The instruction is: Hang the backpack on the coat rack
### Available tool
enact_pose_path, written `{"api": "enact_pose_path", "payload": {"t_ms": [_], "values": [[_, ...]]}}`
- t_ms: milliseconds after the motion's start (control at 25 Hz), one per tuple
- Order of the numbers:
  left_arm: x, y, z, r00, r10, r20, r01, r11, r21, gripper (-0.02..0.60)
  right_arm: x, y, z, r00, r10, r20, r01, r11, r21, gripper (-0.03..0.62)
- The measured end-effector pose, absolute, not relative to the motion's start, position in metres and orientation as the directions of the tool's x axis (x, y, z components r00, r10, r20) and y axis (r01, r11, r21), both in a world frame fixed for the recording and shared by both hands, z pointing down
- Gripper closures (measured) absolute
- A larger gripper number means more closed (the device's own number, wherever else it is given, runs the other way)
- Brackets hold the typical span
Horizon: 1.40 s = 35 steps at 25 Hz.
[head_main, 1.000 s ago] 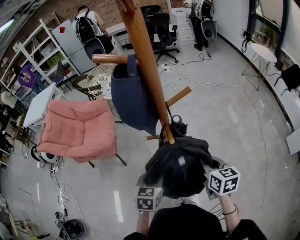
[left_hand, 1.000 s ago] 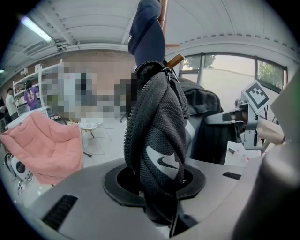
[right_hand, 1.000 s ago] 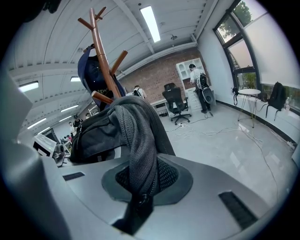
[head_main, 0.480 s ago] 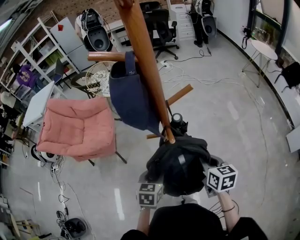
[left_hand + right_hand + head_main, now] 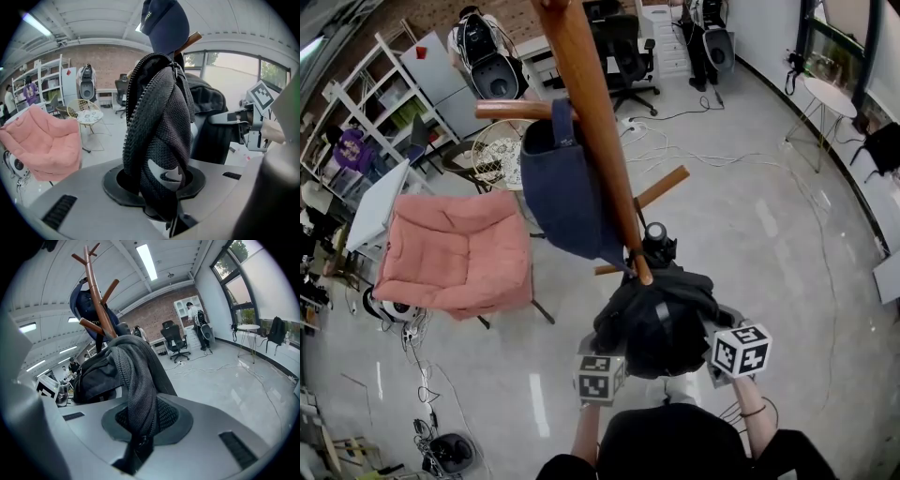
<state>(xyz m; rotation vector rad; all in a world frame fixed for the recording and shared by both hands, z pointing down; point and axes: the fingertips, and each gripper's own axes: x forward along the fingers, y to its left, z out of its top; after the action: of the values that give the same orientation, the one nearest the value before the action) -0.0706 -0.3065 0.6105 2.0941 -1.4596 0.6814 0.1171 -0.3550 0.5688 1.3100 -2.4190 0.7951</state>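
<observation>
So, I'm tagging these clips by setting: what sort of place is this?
Probably an open office or lab workspace: white shelves, an office chair, and cables loose on the floor.

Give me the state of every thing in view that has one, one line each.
coat rack, upright
navy bag, hanging from an upper peg
backpack, held up at a lower peg; hooked or not, cannot tell
left hand-held gripper, shut on a backpack strap
right hand-held gripper, shut on a backpack strap
pink chair, unoccupied
</observation>
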Motion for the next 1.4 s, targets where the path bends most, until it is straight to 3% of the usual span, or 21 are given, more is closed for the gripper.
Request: {"api": "enact_pose_path", "payload": {"t_ms": [800, 1120, 1400], "values": [[-0.082, -0.322, 0.621, 0.235, -0.773, 0.589, -0.971, -0.211, 0.11, 0.406, 0.115, -0.358, 0.578, -0.56, -0.701, 0.441, -0.828, 0.469, -0.307, 0.551], [-0.083, -0.318, 0.618, 0.194, -0.788, 0.584, -0.981, -0.157, 0.114, 0.359, 0.117, -0.352, 0.578, -0.589, -0.685, 0.429, -0.806, 0.457, -0.377, 0.434], [-0.084, -0.299, 0.611, 0.179, -0.797, 0.577, -0.984, -0.146, 0.103, 0.325, 0.124, -0.343, 0.562, -0.596, -0.71, 0.374, -0.8, 0.486, -0.351, 0.404]]}}
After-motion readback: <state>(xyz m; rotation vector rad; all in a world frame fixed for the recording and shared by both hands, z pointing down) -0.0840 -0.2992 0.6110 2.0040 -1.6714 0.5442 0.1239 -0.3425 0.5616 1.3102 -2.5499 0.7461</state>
